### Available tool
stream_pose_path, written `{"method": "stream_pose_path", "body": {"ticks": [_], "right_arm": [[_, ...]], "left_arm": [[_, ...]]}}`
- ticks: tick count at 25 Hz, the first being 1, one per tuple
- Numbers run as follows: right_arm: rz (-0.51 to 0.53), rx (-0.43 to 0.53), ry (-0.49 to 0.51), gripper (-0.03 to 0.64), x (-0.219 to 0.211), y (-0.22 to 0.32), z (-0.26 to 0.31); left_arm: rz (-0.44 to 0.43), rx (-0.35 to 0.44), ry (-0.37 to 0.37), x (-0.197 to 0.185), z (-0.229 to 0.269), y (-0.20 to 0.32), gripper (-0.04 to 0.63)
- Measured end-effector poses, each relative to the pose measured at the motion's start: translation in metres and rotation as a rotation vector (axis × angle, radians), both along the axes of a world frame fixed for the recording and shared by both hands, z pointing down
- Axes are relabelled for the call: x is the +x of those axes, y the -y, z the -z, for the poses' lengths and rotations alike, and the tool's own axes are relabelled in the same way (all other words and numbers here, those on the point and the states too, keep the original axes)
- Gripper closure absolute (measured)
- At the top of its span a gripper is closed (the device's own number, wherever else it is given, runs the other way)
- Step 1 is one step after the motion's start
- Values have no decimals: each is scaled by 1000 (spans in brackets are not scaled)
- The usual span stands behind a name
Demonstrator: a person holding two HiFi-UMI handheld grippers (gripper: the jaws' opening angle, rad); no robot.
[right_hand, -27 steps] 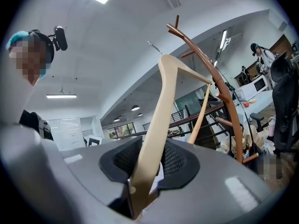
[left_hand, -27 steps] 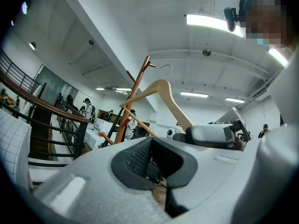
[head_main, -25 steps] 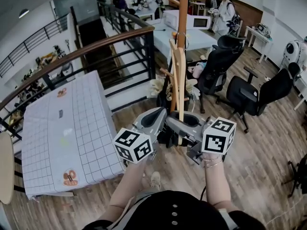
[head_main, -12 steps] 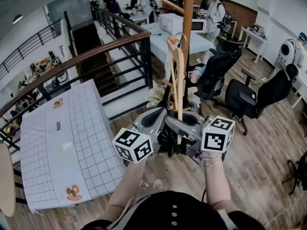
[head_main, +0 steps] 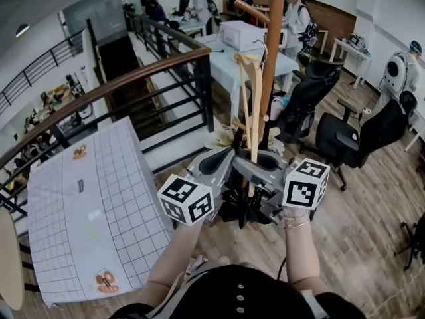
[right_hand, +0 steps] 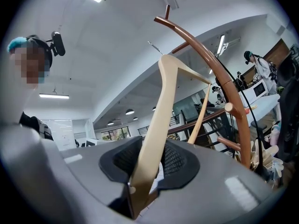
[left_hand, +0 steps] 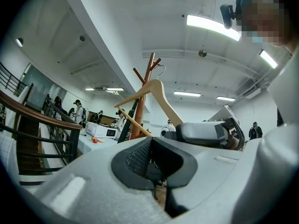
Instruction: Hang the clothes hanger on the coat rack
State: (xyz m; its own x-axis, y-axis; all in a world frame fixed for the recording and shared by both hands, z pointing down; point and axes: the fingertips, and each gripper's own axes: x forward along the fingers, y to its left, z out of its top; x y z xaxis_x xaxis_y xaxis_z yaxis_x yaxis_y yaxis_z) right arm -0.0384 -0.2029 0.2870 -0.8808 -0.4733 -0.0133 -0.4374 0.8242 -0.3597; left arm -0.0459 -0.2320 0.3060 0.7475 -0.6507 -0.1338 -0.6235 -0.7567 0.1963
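1. Lower centre of the head view: the left gripper [left_hand: 156, 164] has its jaws drawn together, with nothing between them.
2. Just right of it, the right gripper [head_main: 257, 163] clamps its jaws on one lower end of the upright wooden clothes hanger [head_main: 252, 105].
3. Farther back, at upper centre, the hanger's hook is close beside the coat rack [head_main: 271, 65].

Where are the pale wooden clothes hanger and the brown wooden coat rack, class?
pale wooden clothes hanger [right_hand: 160, 120]: right gripper view, its arm.
brown wooden coat rack [head_main: 271, 58]: head view, its pole.
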Motion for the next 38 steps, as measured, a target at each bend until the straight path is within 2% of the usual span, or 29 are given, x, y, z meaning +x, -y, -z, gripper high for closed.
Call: {"method": "stream_pose_path", "body": {"ticks": [6, 23, 38], "right_arm": [[-7, 9, -5, 505, -3, 19, 4], [18, 18, -1, 505, 14, 61, 16], [50, 57, 28, 505, 20, 88, 46]], "left_arm": [[-22, 3, 12, 3, -2, 13, 597], [52, 3, 10, 7, 6, 57, 597], [88, 52, -1, 8, 32, 83, 597]]}}
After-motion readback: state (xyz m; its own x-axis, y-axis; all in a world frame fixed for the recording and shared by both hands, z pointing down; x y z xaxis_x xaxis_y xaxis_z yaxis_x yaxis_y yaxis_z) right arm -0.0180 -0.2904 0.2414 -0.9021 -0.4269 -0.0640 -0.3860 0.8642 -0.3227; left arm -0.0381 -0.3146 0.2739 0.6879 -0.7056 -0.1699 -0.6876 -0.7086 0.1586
